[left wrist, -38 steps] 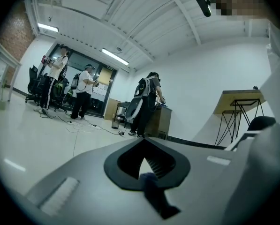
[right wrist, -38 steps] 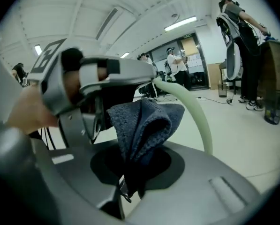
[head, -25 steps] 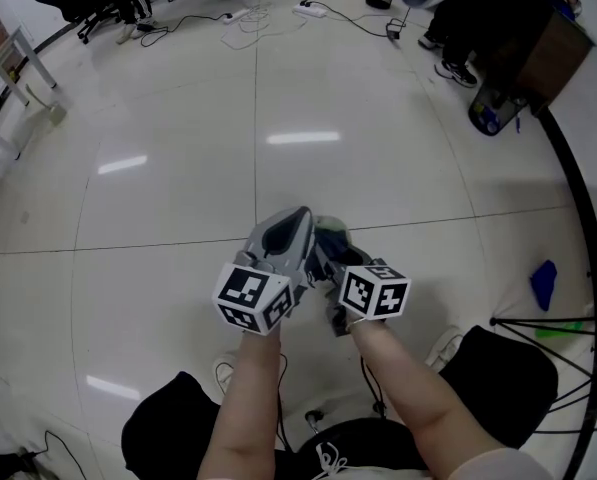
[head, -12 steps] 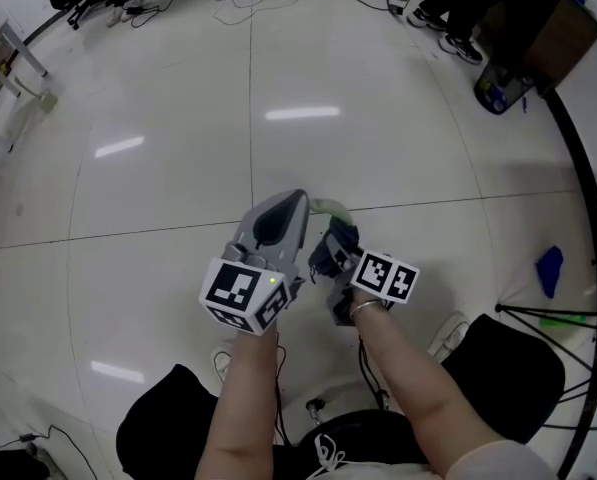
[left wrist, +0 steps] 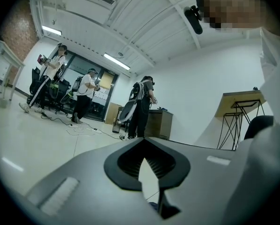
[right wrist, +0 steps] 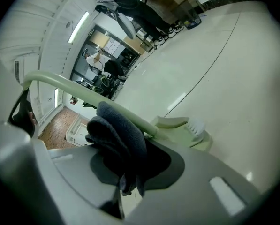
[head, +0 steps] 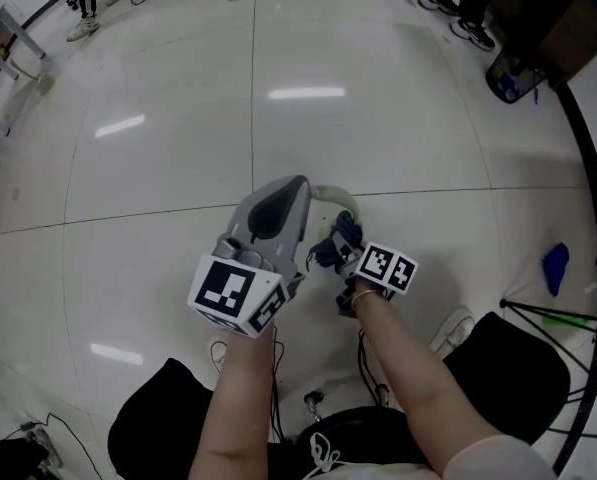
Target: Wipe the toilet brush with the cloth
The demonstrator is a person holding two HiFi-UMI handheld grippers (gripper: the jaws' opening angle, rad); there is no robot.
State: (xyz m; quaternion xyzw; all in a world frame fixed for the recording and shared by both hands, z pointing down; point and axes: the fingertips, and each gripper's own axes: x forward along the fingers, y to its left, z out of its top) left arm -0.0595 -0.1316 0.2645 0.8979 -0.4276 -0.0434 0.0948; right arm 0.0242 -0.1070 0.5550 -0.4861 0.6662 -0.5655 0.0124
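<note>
Shiny white floor below. My right gripper is clamped on the dark cloth, which sits against the toilet brush handle (pale green). Left gripper fingertips are pinched together.

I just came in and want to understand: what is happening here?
A person works with two handheld grippers. The right gripper is shut on a dark cloth, pressed against the handle of the pale green toilet brush. The left gripper seems to hold the handle's other end.
</note>
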